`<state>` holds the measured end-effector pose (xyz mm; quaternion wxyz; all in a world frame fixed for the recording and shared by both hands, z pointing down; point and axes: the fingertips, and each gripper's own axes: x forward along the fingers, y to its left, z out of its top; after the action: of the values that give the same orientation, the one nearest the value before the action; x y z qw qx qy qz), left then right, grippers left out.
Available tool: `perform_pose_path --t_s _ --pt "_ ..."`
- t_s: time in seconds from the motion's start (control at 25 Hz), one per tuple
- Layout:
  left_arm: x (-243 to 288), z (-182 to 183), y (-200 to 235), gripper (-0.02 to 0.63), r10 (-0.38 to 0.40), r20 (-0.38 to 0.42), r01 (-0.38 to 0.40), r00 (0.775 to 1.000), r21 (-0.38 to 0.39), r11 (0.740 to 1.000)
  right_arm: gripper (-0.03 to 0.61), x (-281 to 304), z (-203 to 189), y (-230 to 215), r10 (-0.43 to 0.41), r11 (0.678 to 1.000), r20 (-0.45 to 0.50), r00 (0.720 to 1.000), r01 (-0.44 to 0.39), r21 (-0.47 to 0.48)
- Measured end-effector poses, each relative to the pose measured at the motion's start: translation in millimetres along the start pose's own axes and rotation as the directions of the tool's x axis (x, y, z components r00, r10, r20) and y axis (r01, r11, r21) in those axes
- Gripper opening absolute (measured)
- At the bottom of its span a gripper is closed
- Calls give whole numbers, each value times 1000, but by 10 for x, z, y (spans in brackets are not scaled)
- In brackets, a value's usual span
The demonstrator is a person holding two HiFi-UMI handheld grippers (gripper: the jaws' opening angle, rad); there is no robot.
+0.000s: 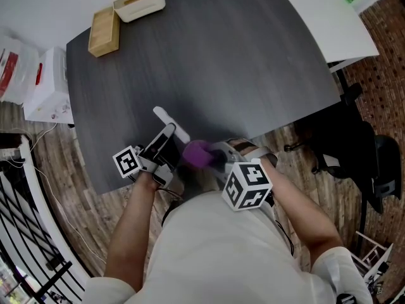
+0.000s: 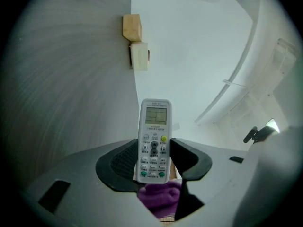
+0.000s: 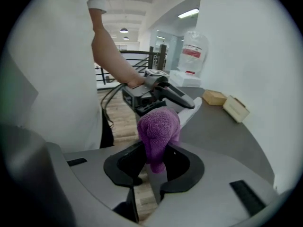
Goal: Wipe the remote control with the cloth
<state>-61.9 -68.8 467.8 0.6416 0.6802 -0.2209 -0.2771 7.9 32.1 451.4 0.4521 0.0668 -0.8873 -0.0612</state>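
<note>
A white remote control [image 1: 171,124] with a small screen and buttons is held above the near edge of the dark grey table [image 1: 221,62]. My left gripper [image 1: 166,141] is shut on its lower half. In the left gripper view the remote [image 2: 154,138] stands upright between the jaws of the left gripper [image 2: 154,163], with the purple cloth [image 2: 161,195] just below it. My right gripper [image 1: 215,160] is shut on the bunched purple cloth [image 1: 198,152], right beside the remote's lower end. In the right gripper view the cloth [image 3: 158,131] sticks up from the right gripper [image 3: 154,167] towards the left gripper [image 3: 158,93].
A wooden block [image 1: 104,30] and a cream box [image 1: 139,0] lie at the table's far left corner. A white table [image 1: 323,18] adjoins on the right, with a black chair [image 1: 354,151] below it. A white box [image 1: 47,84] and a railing [image 1: 25,233] are at the left.
</note>
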Motion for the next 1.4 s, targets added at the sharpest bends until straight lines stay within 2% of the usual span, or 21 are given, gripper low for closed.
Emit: perform_pose_path --t_s 0.04,0.12,0.16,0.2,0.24,0.32,0.36,0.4,0.52,0.72,0.8,0.88,0.92,1.0,1.08,1.24,1.32,1.4 --pt "-15 28 42 213 27 2 -27 1000 10 1000 107 7 -29 75 34 999 -2 999 -34 4" --pt "-50 66 166 213 128 -26 -126 991 76 989 107 11 -87 114 48 998 2 999 -48 37" --pt "-78 78 256 213 209 -55 -200 976 134 971 107 6 -114 84 36 997 8 999 -36 66" --pt "-116 89 362 213 306 -84 -285 948 205 937 107 -3 -138 33 20 995 14 1000 -21 99" --pt "-162 101 474 213 411 -107 -370 905 276 887 107 -15 -160 -26 2 991 20 1000 -4 131" --pt "-261 149 681 213 591 -119 -513 798 380 769 107 -42 -203 -142 -31 983 26 999 26 183" --pt "-301 188 758 213 650 -112 -563 751 406 720 107 -55 -227 -194 -45 979 25 999 40 201" --pt "-327 235 813 213 690 -101 -598 717 420 683 107 -66 -249 -240 -60 976 22 998 53 213" --pt "-369 424 927 213 771 -72 -669 633 450 592 107 -98 -295 -339 -97 968 20 995 89 234" --pt "-519 852 1112 213 887 -15 -762 462 506 405 107 -141 -397 -462 -148 940 14 989 136 314" --pt "-592 990 1147 213 916 7 -777 401 532 336 107 -163 -434 -488 -155 933 10 988 143 330" --pt "-652 1079 1171 213 939 19 -791 345 544 280 107 -201 -476 -512 -163 928 14 987 148 343" --pt "-676 1104 1185 213 947 20 -804 321 535 261 107 -225 -506 -530 -169 923 16 986 152 353" --pt "-709 1121 1218 213 957 16 -835 290 494 245 107 -275 -573 -568 -182 911 19 983 161 380" --pt "-724 1121 1246 215 962 18 -859 273 454 235 107 -310 -624 -600 -192 900 19 981 168 402" --pt "-700 1141 1257 213 969 65 -876 236 446 183 107 -325 -671 -613 -193 898 21 981 168 407" --pt "-687 1132 1260 215 969 88 -876 230 453 167 107 -319 -681 -611 -188 900 27 982 161 405" --pt "-677 1115 1259 215 966 103 -878 236 448 167 107 -316 -698 -620 -184 901 29 982 157 404"
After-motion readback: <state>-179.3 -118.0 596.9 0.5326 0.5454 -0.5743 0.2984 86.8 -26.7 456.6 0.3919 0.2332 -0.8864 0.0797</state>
